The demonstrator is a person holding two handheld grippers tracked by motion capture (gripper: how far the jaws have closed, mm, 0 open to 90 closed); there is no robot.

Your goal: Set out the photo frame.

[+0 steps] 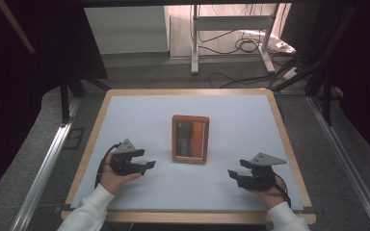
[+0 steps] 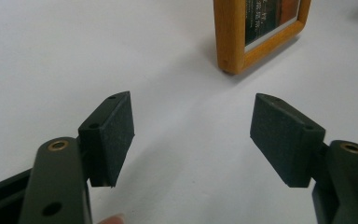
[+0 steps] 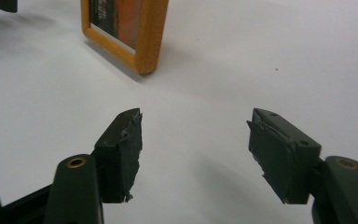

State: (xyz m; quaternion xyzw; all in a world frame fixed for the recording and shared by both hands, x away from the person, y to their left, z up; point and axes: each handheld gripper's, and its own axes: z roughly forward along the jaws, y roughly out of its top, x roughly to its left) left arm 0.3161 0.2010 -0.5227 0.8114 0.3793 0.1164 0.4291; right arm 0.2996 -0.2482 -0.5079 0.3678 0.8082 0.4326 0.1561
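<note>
A wooden picture frame (image 1: 190,139) stands in the middle of the white table, holding a dark and orange picture. Its corner rises at the top of the left gripper view (image 2: 233,37) and at the top left of the right gripper view (image 3: 144,42). My left gripper (image 1: 150,165) rests left of the frame, open, with nothing between its pads (image 2: 116,135). To the frame's right my right gripper (image 1: 232,175) is open too, and its worn pads (image 3: 126,154) hold nothing. Both grippers are apart from the frame.
The white tabletop (image 1: 139,115) has a wooden rim (image 1: 188,91). Behind the table stand a metal stand (image 1: 195,43) and loose cables (image 1: 241,45) on the floor. Rails (image 1: 43,163) run along both sides of the table.
</note>
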